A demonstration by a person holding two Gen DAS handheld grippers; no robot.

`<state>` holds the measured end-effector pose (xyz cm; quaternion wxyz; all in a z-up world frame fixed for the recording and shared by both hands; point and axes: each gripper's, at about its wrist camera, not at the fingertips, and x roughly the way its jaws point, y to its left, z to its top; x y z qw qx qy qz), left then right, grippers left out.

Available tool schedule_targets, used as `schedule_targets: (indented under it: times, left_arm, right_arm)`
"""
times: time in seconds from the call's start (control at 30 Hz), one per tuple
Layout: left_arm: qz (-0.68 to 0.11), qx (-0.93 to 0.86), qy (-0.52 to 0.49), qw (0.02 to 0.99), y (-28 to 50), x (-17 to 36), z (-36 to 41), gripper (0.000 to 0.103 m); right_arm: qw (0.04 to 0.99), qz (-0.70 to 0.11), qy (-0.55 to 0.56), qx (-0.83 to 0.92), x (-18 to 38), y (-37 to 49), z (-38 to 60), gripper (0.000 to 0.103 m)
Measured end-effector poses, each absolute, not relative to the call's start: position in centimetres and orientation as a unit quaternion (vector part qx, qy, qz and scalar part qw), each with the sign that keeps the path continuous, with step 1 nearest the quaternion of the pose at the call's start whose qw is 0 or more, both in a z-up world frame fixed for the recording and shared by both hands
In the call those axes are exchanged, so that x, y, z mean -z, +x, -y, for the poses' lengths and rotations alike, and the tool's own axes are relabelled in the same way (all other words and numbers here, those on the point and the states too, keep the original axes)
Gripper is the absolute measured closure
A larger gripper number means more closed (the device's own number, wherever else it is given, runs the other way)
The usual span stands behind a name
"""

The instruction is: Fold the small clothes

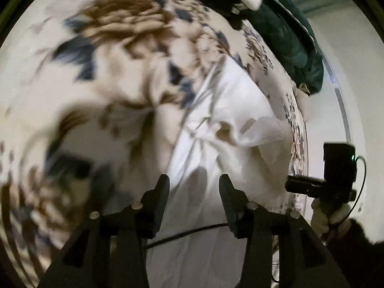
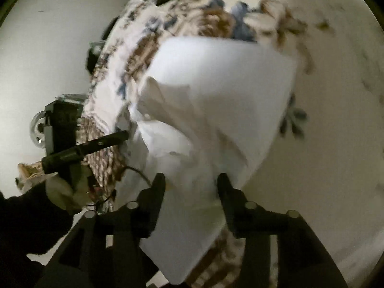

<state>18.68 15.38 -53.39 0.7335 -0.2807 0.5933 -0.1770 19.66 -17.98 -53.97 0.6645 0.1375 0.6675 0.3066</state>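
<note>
A small white garment [image 1: 223, 124] lies partly folded and rumpled on a flowered bedspread [image 1: 100, 72]. My left gripper [image 1: 194, 182] hovers open just above its near end, with nothing between the fingers. In the right wrist view the same white garment [image 2: 216, 91] fills the middle, with one flap folded over. My right gripper [image 2: 190, 181] is open over its near edge and holds nothing. Each gripper shows in the other's view: the right one at the right edge [image 1: 312, 187], the left one at the left [image 2: 120, 135]. Both views are motion-blurred.
A dark green garment [image 1: 295, 45] lies at the far end of the bed. The bed's edge [image 1: 300, 144] runs along the right in the left wrist view, with white floor or wall beyond. A thin black cable [image 1: 192, 232] hangs below my left gripper.
</note>
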Motion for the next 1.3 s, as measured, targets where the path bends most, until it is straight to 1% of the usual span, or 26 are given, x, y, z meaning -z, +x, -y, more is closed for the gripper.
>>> schedule_targets:
  times: [0.13, 0.23, 0.3, 0.4, 0.47, 0.6, 0.7, 0.8, 0.87, 1.0, 1.07, 1.1, 1.17, 1.2, 1.27, 1.3]
  left_arm:
    - [-0.584, 0.178, -0.286, 0.739, 20.3, 51.5, -16.0, 0.063]
    - [-0.569, 0.182, -0.278, 0.752, 23.0, 50.1, -14.4, 0.063]
    - [-0.561, 0.185, -0.259, 0.764, 24.6, 49.7, -12.6, 0.063]
    - [-0.563, 0.202, -0.210, 0.773, 26.8, 50.2, -9.0, 0.063]
    - [-0.590, 0.206, -0.141, 0.768, 27.7, 52.0, -6.5, 0.063]
    - [-0.608, 0.211, -0.062, 0.762, 25.9, 54.5, -5.3, 0.063]
    - [-0.602, 0.223, -0.038, 0.766, 24.2, 54.0, -5.6, 0.063]
    - [-0.612, 0.209, -0.053, 0.761, 23.3, 53.6, -7.1, 0.063]
    - [-0.616, 0.200, -0.073, 0.758, 23.3, 53.5, -7.8, 0.063]
    - [-0.624, 0.180, -0.106, 0.753, 23.2, 54.3, -8.9, 0.063]
    - [-0.626, 0.175, -0.119, 0.751, 23.3, 54.6, -9.1, 0.063]
    - [-0.626, 0.173, -0.124, 0.750, 23.3, 54.6, -9.1, 0.063]
    - [-0.625, 0.168, -0.130, 0.751, 23.5, 54.6, -9.2, 0.063]
    - [-0.626, 0.167, -0.131, 0.751, 23.6, 54.7, -9.2, 0.063]
    - [-0.627, 0.163, -0.125, 0.751, 23.7, 54.7, -9.1, 0.063]
    - [-0.629, 0.164, -0.123, 0.750, 23.8, 54.8, -9.2, 0.063]
  right_arm:
    - [0.676, -0.656, 0.196, -0.272, 52.6, 18.2, 19.4, 0.054]
    - [0.705, -0.616, 0.279, -0.211, 50.6, 18.0, 21.2, 0.054]
    - [0.733, -0.590, 0.297, -0.162, 49.3, 18.3, 21.2, 0.054]
    - [0.764, -0.567, 0.286, -0.111, 48.5, 20.0, 18.9, 0.054]
    - [0.773, -0.569, 0.262, -0.102, 48.8, 21.2, 16.6, 0.054]
    - [0.759, -0.623, 0.171, -0.080, 51.7, 21.4, 12.1, 0.054]
    - [0.734, -0.663, 0.140, -0.055, 54.0, 17.8, 11.7, 0.054]
    - [0.714, -0.679, 0.160, -0.050, 55.1, 14.1, 12.9, 0.054]
    - [0.713, -0.668, 0.210, -0.037, 54.8, 13.2, 14.4, 0.054]
    - [0.720, -0.578, 0.384, -0.022, 53.1, 13.7, 18.2, 0.054]
    - [0.703, -0.557, 0.443, -0.004, 54.0, 15.1, 19.6, 0.054]
    - [0.698, -0.553, 0.455, 0.005, 54.5, 15.6, 19.9, 0.056]
    - [0.688, -0.545, 0.479, 0.030, 55.6, 16.6, 20.6, 0.078]
    - [0.682, -0.546, 0.485, 0.035, 56.1, 16.9, 20.6, 0.096]
    - [0.681, -0.535, 0.497, 0.053, 56.3, 16.9, 21.6, 0.101]
    - [0.686, -0.532, 0.492, 0.064, 55.9, 16.7, 21.9, 0.101]
